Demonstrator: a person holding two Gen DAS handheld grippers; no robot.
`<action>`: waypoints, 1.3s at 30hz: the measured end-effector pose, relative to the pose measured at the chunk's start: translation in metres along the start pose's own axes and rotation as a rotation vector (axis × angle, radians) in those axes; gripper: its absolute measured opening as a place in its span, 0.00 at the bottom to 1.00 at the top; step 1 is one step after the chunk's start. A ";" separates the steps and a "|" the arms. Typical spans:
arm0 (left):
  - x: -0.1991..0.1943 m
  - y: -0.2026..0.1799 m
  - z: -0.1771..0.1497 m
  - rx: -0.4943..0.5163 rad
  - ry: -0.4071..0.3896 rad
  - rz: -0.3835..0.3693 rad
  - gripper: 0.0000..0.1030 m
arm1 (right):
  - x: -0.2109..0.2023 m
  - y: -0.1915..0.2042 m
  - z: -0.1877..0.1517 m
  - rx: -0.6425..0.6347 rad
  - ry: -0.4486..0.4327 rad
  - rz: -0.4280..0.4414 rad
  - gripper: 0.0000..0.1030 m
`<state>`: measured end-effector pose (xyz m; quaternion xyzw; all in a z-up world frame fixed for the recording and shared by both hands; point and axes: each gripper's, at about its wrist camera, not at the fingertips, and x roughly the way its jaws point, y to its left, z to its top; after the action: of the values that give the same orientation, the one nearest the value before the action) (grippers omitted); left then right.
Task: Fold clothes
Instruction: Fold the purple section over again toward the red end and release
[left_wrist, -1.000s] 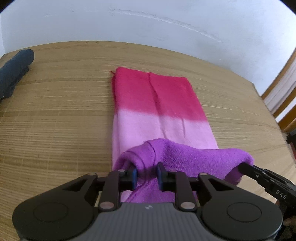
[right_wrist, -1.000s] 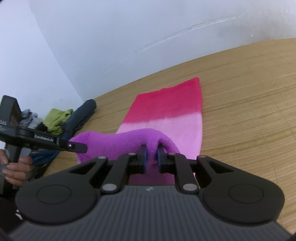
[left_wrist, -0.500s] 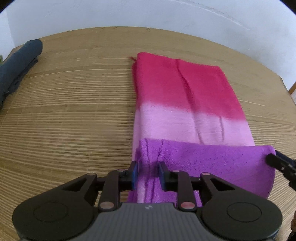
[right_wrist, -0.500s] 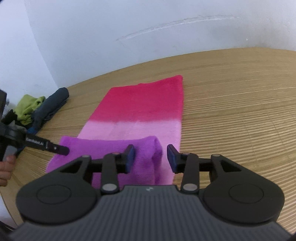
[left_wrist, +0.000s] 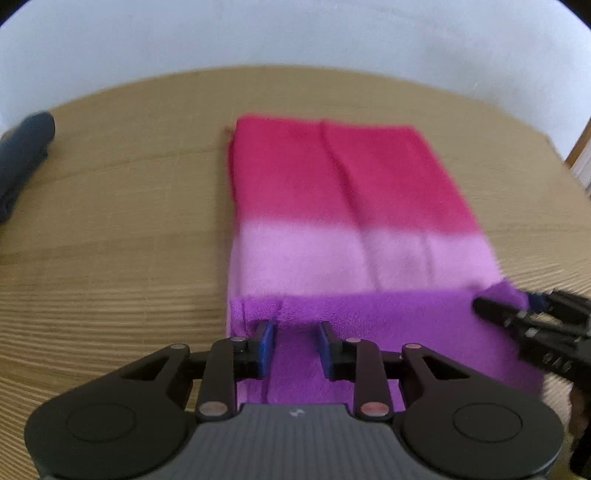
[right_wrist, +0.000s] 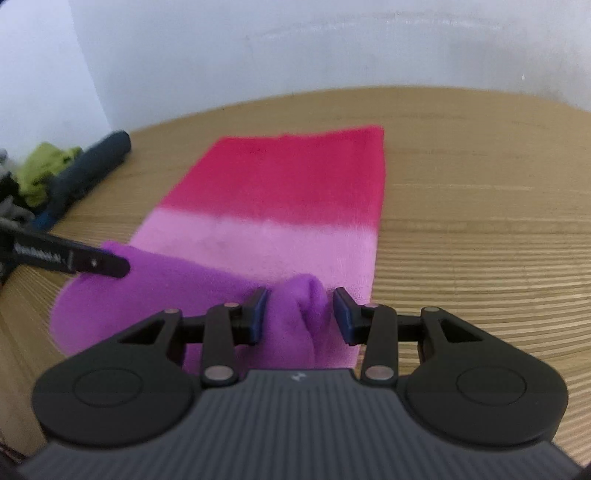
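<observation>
A fleece towel (left_wrist: 332, 192) lies flat on the woven table (left_wrist: 110, 221), red at the far end, pale pink in the middle. Its purple near end (left_wrist: 406, 325) is folded over onto it. My left gripper (left_wrist: 297, 345) stands open low over the purple fold's left corner, which lies flat under the gap. My right gripper (right_wrist: 301, 315) is open, with a small hump of the purple end (right_wrist: 303, 295) loose between its fingers. The towel (right_wrist: 288, 184) runs away from it. The left gripper's finger (right_wrist: 92, 262) shows at the fold's other corner.
A rolled dark blue garment (right_wrist: 92, 162) and a green one (right_wrist: 44, 166) lie at the table's left edge by the wall. The dark roll (left_wrist: 26, 147) also shows in the left wrist view. Bare woven table (right_wrist: 480, 221) spreads to the right of the towel.
The lifted purple end came down onto the towel. My right gripper let go and opened wider. My left gripper's hold loosened, and the bunched cloth between its fingers now lies flat.
</observation>
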<state>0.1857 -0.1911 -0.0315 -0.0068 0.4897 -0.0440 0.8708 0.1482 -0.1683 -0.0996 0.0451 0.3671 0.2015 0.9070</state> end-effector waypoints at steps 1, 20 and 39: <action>0.000 -0.001 0.000 0.013 -0.005 0.002 0.29 | 0.003 -0.001 0.001 0.014 -0.001 0.003 0.45; -0.013 -0.008 -0.007 0.047 -0.068 0.031 0.36 | -0.073 0.025 0.001 -0.016 -0.143 0.175 0.47; -0.056 0.022 -0.050 0.041 -0.091 -0.011 0.43 | -0.080 -0.004 -0.020 0.119 -0.003 0.052 0.50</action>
<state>0.1156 -0.1631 -0.0115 0.0064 0.4484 -0.0582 0.8919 0.0834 -0.2050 -0.0634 0.1088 0.3756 0.2027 0.8978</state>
